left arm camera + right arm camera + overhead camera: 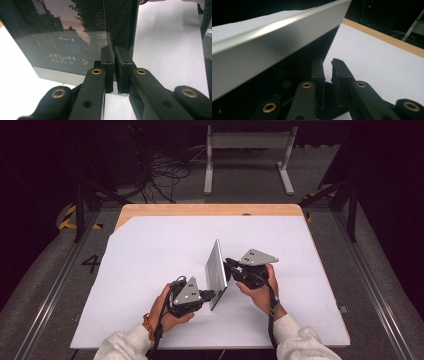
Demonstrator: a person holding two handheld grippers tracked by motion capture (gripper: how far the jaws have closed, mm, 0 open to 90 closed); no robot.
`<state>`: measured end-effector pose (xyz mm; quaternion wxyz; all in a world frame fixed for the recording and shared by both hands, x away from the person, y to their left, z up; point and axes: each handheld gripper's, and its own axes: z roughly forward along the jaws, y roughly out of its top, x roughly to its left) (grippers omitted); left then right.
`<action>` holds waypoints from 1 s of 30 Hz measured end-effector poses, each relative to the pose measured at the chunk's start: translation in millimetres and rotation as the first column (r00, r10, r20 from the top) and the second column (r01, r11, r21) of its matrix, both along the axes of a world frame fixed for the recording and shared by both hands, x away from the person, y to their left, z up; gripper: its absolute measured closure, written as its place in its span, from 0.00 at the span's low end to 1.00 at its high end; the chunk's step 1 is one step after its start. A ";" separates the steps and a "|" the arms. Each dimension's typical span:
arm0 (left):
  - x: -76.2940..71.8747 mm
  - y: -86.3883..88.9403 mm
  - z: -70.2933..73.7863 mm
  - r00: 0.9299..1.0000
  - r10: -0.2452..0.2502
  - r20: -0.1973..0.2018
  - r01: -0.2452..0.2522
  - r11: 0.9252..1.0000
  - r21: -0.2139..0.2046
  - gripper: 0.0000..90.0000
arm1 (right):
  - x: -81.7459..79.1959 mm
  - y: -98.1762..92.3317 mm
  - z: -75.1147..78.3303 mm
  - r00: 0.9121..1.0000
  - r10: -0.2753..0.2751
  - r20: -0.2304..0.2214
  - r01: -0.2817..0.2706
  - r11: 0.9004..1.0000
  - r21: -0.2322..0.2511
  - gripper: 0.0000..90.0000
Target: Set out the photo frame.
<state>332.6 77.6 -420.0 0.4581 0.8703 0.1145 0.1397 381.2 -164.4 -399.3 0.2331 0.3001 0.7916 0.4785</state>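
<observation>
While upright on white paper [150, 265], book [216, 270] (thin), both hand-held grippers clamping it

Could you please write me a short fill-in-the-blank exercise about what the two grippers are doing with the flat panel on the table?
1. The flat panel stands on its ____ on the white sheet.
2. The left gripper has its jaws ____ on the panel's edge.
3. In the high view, the right gripper is at the panel's ____ side.
4. The panel's picture side shows a ____ scene at dusk.

Missing words: edge; shut; right; city
</observation>
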 end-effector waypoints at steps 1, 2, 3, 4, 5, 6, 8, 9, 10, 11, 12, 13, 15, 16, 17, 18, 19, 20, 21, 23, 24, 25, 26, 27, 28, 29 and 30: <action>0.4 0.5 0.1 1.000 0.002 0.001 -0.002 1.000 0.003 0.95 | -1.1 -1.9 -0.4 1.000 0.000 0.003 0.000 1.000 -0.003 0.88; 0.8 0.8 0.0 1.000 0.003 -0.002 -0.003 1.000 -0.002 0.95 | -2.9 -3.7 -0.7 1.000 -0.001 -0.001 0.001 1.000 -0.002 0.87; 1.0 1.1 0.0 1.000 0.002 -0.001 -0.002 1.000 0.001 0.95 | -5.0 -5.3 -1.0 1.000 -0.001 -0.001 0.001 1.000 -0.005 0.87; 1.2 1.2 0.0 1.000 0.004 0.005 -0.004 1.000 0.007 0.95 | -7.3 -6.8 -1.3 1.000 -0.002 -0.001 0.002 1.000 -0.011 0.86; 1.7 1.6 -0.1 1.000 0.007 0.011 -0.007 1.000 0.014 0.95 | -9.9 -8.4 -1.7 1.000 -0.001 0.000 0.001 1.000 -0.016 0.86; 2.2 2.8 0.0 1.000 0.013 0.016 -0.014 1.000 0.026 0.95 | -13.3 -9.9 -2.7 1.000 0.000 -0.004 0.000 1.000 -0.015 0.85; 5.2 5.8 -0.4 1.000 0.023 0.016 -0.023 0.999 0.024 0.95 | -20.6 -12.1 -5.2 1.000 0.001 -0.009 -0.001 0.999 -0.032 0.84; 7.2 8.1 -0.5 1.000 0.028 0.013 -0.028 0.999 0.019 0.95 | -24.9 -13.8 -6.2 1.000 0.002 -0.012 -0.002 0.999 -0.037 0.84; 8.7 10.4 -0.4 0.999 0.037 0.014 -0.037 0.999 0.019 0.95 | -28.9 -15.7 -7.3 1.000 0.002 -0.021 -0.003 0.999 -0.035 0.84; 10.0 12.8 -0.2 0.999 0.046 0.013 -0.046 0.999 0.017 0.95 | -32.6 -17.3 -8.3 1.000 0.007 -0.026 -0.008 0.999 -0.042 0.84; 11.3 15.3 0.0 0.999 0.050 0.011 -0.050 0.999 0.013 0.95 | -37.1 -18.5 -8.9 1.000 0.011 -0.029 -0.013 0.999 -0.052 0.84; 12.2 17.9 0.3 0.998 0.055 0.013 -0.055 0.998 0.015 0.95 | -41.2 -20.0 -9.6 0.999 0.017 -0.029 -0.018 0.998 -0.059 0.84; 12.6 24.0 0.6 0.998 0.067 0.015 -0.067 0.998 0.020 0.94 | -49.1 -22.8 -11.4 0.999 0.029 -0.041 -0.032 0.997 -0.069 0.85; 12.7 29.0 0.8 0.997 0.072 0.011 -0.072 0.997 0.018 0.93 | -53.1 -24.1 -12.5 0.998 0.035 -0.045 -0.038 0.997 -0.073 0.85; 12.5 33.9 0.5 0.997 0.074 0.005 -0.074 0.997 0.022 0.93 | -58.1 -25.5 -13.6 0.997 0.045 -0.054 -0.049 0.996 -0.071 0.85; 12.3 37.0 0.2 0.997 0.077 0.002 -0.077 0.997 0.025 0.92 | -62.8 -26.6 -13.9 0.997 0.053 -0.056 -0.057 0.996 -0.069 0.84; 12.2 40.9 -0.4 0.997 0.081 0.001 -0.081 0.996 0.025 0.91 | -65.5 -26.9 -14.0 0.996 0.058 -0.061 -0.062 0.996 -0.063 0.84; 12.6 45.8 -1.2 0.996 0.088 -0.005 -0.087 0.996 0.026 0.90 | -68.4 -27.0 -14.1 0.996 0.068 -0.064 -0.072 0.996 -0.058 0.84; 12.8 49.1 -2.0 0.996 0.086 -0.015 -0.086 0.996 0.026 0.89 | -72.0 -26.4 -14.7 0.995 0.081 -0.064 -0.085 0.994 -0.062 0.83; 12.7 55.4 -3.5 0.995 0.095 -0.010 -0.095 0.995 0.041 0.85 | -75.1 -24.9 -16.5 0.993 0.098 -0.070 -0.102 0.993 -0.060 0.82; 12.7 55.4 -3.5 0.995 0.095 -0.010 -0.095 0.995 0.041 0.84 | -76.6 -23.6 -17.5 0.992 0.104 -0.076 -0.108 0.992 -0.060 0.81; 13.8 61.7 -5.9 0.994 0.105 -0.017 -0.104 0.993 0.047 0.83 | -77.8 -22.0 -18.1 0.991 0.108 -0.079 -0.113 0.992 -0.060 0.81; 14.1 64.3 -7.4 0.994 0.111 -0.023 -0.110 0.993 0.049 0.82 | -78.7 -20.0 -18.6 0.990 0.113 -0.079 -0.117 0.991 -0.059 0.80; 14.8 66.9 -8.6 0.993 0.118 -0.026 -0.117 0.992 0.053 0.80 | -79.6 -17.8 -19.0 0.990 0.118 -0.082 -0.122 0.991 -0.055 0.79; 15.7 69.2 -9.7 0.992 0.125 -0.033 -0.123 0.991 0.054 0.79 | -80.3 -15.5 -19.5 0.989 0.126 -0.083 -0.131 0.990 -0.054 0.78; 17.1 71.2 -10.5 0.992 0.124 -0.035 -0.122 0.991 0.055 0.78 | -81.2 -13.0 -20.2 0.988 0.133 -0.083 -0.138 0.989 -0.056 0.76; 18.0 72.8 -11.2 0.991 0.124 -0.040 -0.122 0.991 0.050 0.76 | -82.2 -10.4 -20.7 0.987 0.139 -0.083 -0.144 0.988 -0.058 0.75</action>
